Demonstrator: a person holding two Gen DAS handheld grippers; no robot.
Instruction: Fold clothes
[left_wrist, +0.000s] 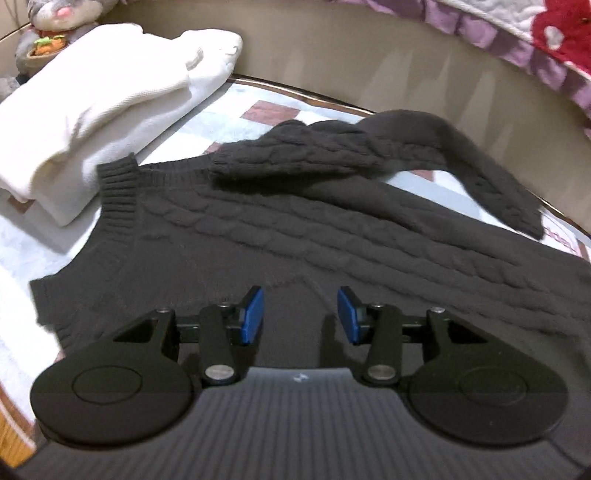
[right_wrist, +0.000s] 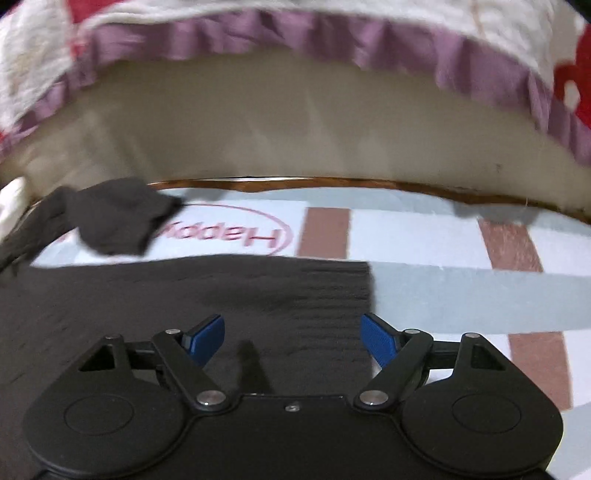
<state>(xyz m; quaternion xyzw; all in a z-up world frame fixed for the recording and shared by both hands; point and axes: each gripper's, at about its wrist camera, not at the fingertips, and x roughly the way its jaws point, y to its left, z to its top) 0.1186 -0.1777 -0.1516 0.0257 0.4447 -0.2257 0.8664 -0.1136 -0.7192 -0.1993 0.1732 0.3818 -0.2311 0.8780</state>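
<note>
A dark grey cable-knit sweater (left_wrist: 280, 236) lies flat on the checked table cover (left_wrist: 207, 122), its ribbed collar at the left. One sleeve (left_wrist: 317, 155) is folded across the upper body. My left gripper (left_wrist: 301, 314) is open and empty, hovering over the sweater's near part. In the right wrist view the sweater's ribbed hem (right_wrist: 325, 291) lies under my right gripper (right_wrist: 293, 338), which is open and empty. A sleeve cuff (right_wrist: 114, 218) lies at the far left.
Folded white clothes (left_wrist: 96, 110) are stacked at the left, next to the sweater's collar. The table cover (right_wrist: 443, 280) extends right of the hem. A beige wall (right_wrist: 295, 129) and a purple-frilled quilt (right_wrist: 258, 33) stand beyond the table's far edge. Stuffed toys (left_wrist: 55, 14) sit at the back left.
</note>
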